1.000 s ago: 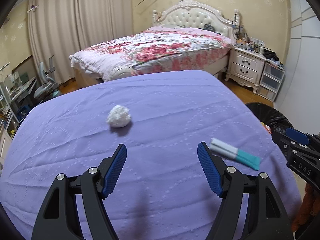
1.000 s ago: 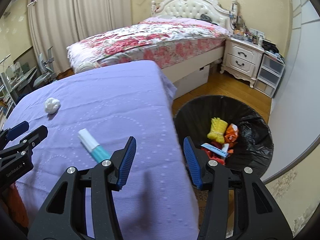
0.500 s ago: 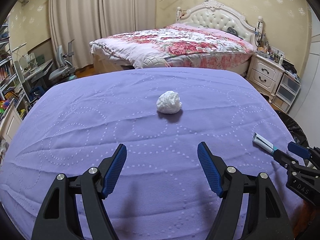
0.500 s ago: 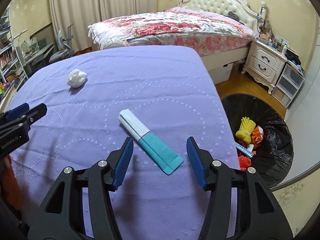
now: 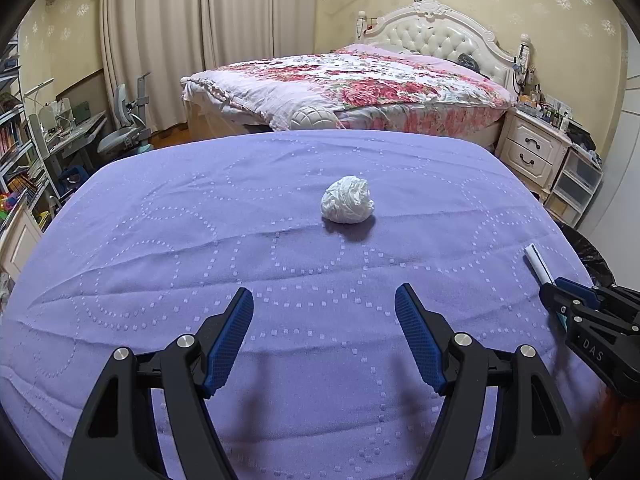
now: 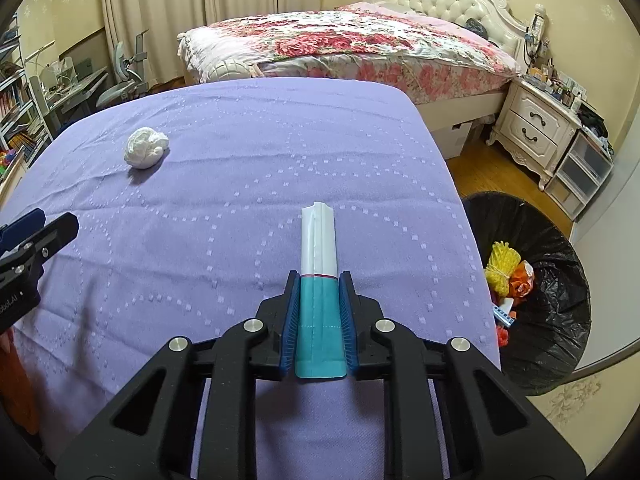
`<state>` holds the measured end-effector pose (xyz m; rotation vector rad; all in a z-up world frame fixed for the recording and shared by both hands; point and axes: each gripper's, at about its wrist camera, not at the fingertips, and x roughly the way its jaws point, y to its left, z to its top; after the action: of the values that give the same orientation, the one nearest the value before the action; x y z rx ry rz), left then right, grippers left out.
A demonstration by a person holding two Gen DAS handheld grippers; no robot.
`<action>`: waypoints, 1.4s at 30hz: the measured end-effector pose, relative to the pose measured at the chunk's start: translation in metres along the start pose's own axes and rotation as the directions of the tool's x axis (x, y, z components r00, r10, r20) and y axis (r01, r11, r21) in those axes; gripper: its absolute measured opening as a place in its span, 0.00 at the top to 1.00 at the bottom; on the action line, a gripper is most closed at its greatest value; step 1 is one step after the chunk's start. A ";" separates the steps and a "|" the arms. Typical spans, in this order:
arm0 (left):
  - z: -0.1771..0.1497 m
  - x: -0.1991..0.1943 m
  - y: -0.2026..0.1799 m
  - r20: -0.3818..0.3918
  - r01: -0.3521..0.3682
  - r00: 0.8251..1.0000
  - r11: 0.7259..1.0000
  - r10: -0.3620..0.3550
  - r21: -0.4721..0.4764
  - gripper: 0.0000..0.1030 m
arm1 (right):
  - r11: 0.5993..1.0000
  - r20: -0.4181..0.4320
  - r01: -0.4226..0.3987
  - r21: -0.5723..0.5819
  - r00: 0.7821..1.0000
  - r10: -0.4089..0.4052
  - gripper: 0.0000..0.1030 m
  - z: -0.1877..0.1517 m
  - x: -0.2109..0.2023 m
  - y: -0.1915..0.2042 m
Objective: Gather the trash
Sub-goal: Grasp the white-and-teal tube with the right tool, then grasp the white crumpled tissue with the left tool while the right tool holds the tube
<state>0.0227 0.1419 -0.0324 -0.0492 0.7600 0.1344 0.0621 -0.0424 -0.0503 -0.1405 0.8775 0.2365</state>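
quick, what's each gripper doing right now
Left gripper: open, empty, aimed at the crumpled tissue.
Right gripper: jaws just closed on the teal and white packet.

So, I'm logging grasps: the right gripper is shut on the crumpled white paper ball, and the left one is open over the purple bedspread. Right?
Not quite. The right wrist view shows the right gripper shut on the flat teal and white packet; its fingers have just been closing on it. The crumpled white paper ball lies untouched on the purple bedspread. The left gripper is indeed open.
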 end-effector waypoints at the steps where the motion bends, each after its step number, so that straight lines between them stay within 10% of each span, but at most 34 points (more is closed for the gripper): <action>1: 0.001 0.002 0.000 -0.001 0.001 1.000 1.000 -0.001 0.000 0.31 | 1.000 0.000 -0.001 -0.002 1.000 0.001 0.81 0.002 0.002 0.001; 33: 0.055 0.077 -0.007 -0.063 0.020 0.998 1.000 -0.020 0.012 0.31 | 0.999 0.004 -0.042 0.010 0.999 0.042 0.81 0.067 0.055 0.010; 42: 0.053 0.082 -0.012 -0.095 0.057 0.994 0.998 -0.054 0.028 0.63 | 0.999 0.004 -0.045 0.011 0.999 0.045 0.81 0.069 0.057 0.011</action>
<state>0.1196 0.1432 -0.0502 -0.0477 0.8534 0.0675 0.1456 -0.0083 -0.0513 -0.1099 0.8786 0.2741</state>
